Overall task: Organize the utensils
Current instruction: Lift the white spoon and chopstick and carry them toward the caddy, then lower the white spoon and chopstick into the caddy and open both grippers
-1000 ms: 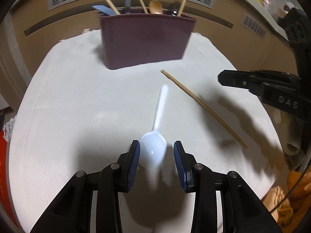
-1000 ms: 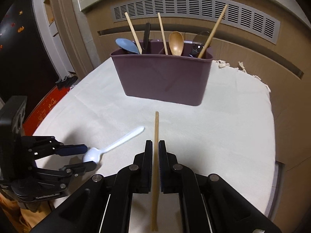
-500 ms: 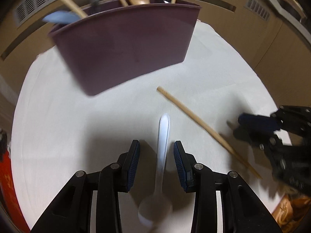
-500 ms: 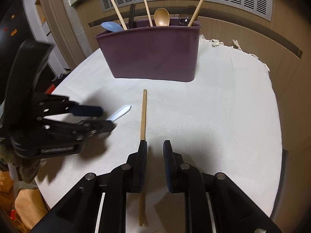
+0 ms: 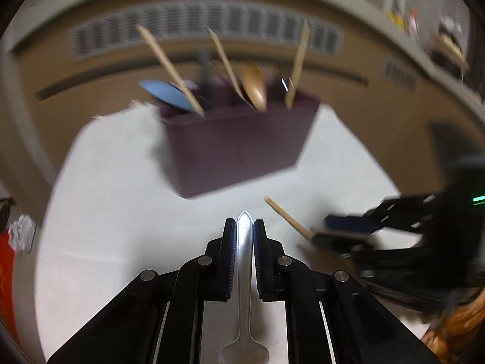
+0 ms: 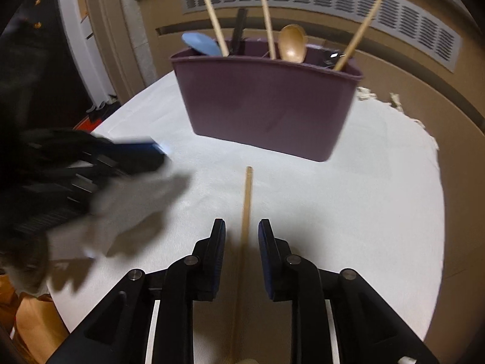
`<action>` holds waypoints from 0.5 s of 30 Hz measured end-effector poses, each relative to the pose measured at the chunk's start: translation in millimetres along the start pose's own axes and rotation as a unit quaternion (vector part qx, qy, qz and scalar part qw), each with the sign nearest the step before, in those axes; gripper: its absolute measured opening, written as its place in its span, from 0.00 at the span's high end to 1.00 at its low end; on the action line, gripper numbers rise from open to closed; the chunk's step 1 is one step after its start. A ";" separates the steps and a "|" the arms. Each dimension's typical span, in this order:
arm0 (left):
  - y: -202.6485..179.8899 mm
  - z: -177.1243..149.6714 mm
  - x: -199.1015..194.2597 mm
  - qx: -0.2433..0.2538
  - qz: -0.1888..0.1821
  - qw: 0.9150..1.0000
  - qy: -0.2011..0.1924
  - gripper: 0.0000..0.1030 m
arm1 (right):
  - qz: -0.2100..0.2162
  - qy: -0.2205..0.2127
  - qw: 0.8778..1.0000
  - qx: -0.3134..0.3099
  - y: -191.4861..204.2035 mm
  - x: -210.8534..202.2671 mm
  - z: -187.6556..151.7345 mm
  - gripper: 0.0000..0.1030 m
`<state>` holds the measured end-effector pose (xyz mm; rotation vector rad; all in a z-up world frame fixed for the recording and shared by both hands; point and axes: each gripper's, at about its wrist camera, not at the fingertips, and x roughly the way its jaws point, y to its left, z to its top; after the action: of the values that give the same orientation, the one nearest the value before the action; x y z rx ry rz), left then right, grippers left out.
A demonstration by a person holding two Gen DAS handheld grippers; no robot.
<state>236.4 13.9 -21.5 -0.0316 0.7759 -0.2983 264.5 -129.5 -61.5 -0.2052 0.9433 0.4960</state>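
Note:
My left gripper (image 5: 244, 227) is shut on the handle of a white plastic spoon (image 5: 244, 276), lifted off the cloth, bowl end toward the camera. The purple utensil holder (image 5: 239, 148) stands ahead of it with chopsticks, a wooden spoon (image 5: 254, 89) and a blue spoon inside. A wooden chopstick (image 6: 246, 200) lies on the white cloth between the open jaws of my right gripper (image 6: 241, 230). It also shows in the left wrist view (image 5: 288, 217). The holder (image 6: 266, 103) is beyond it. The left gripper (image 6: 91, 157) appears blurred at the left of the right wrist view.
The round table has a white cloth (image 6: 379, 212) with a fringe at the back right. A beige wall unit with a vent grille (image 6: 333, 3) rises close behind the holder. Brown paper bags (image 6: 33, 324) sit below the table's left edge.
My left gripper closed on the white spoon's handle and lifted it, tilting up toward the holder. My right gripper opened wider around the chopstick, which still lies on the cloth.

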 end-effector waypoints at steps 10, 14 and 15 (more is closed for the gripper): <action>28.8 -5.1 -60.6 -0.039 0.002 0.996 -0.082 0.89 | -0.026 0.029 0.999 -0.013 7.2 38.4 15.9 0.91; 31.7 -11.3 -65.7 -0.051 -0.006 0.995 -0.084 0.89 | -0.005 0.016 1.000 -0.003 7.2 23.2 11.0 0.94; 31.2 -12.1 -66.5 -0.052 -0.006 0.995 -0.084 0.89 | 0.000 0.006 1.000 0.004 5.7 15.3 8.9 0.94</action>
<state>191.1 63.1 11.1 -0.1582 0.6244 -0.2636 275.6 -116.4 -68.6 -0.2020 0.9572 0.4919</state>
